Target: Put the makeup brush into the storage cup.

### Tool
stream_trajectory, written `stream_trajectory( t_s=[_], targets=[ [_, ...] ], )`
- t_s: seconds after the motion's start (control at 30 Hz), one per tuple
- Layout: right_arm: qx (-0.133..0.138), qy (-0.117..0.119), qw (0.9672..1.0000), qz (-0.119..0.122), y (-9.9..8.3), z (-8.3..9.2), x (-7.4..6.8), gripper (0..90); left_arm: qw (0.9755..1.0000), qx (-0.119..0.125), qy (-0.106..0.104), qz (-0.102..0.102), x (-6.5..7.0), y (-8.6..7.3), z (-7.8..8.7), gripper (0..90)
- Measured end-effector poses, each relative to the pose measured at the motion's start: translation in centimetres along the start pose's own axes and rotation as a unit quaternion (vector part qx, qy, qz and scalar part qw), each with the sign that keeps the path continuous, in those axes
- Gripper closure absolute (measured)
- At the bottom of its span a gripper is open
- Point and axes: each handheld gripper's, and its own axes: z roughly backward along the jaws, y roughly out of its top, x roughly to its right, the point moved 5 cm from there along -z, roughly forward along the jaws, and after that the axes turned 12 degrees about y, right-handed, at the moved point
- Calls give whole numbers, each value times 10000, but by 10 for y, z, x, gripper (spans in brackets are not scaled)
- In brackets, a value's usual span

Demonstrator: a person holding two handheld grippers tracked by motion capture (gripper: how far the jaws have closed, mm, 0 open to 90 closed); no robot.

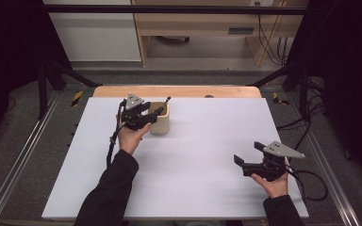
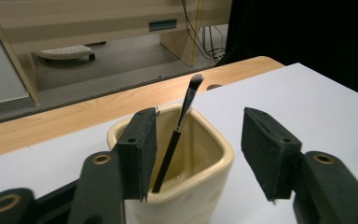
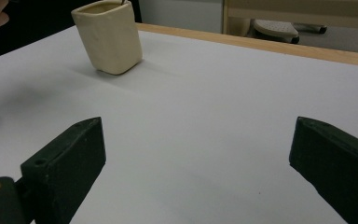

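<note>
Brush (image 2: 182, 125) leans inside cream cup (image 2: 186, 172) at counter's (image 1: 193, 165) far left. Left gripper (image 2: 198, 149) jaws spread astride the rim — prob. centre on the handle, then pinch. Right gripper (image 3: 196, 163) spread, idle.

White table (image 1: 193, 179), cream cup (image 1: 160, 123) on it

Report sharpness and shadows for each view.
High view: even light, dim dark surroundings, table crisp. Left gripper view: brush and cup sharp, near pads slightly soft. Right gripper view: the cup casts a faint shadow, and the pads are blurred.
</note>
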Motion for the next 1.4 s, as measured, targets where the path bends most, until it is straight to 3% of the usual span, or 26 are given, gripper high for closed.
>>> stream_trajectory(
  t_s=[0.2,0.37,0.5,0.9,1.23,1.4],
  targets=[
    [9,-17,10000,-24,0,0,0,36,9998,31,-179,52,-2,-2,20,332],
    [23,-24,10000,-33,1,2,0,36,9998,45,-204,8,-7,-10,37,261],
    [56,-24,10000,-58,1,2,0,36,9995,134,-261,-72,-11,-18,57,230],
    [0,-18,10000,-25,0,1,0,32,9985,97,-490,-213,-15,-43,91,145],
    [-5,-12,10000,-15,0,1,0,31,9987,-139,-381,-324,-22,-75,105,106],
    [-7,-13,10000,-1,0,1,0,31,9989,-208,-346,-249,-27,-86,110,96]
  ],
)
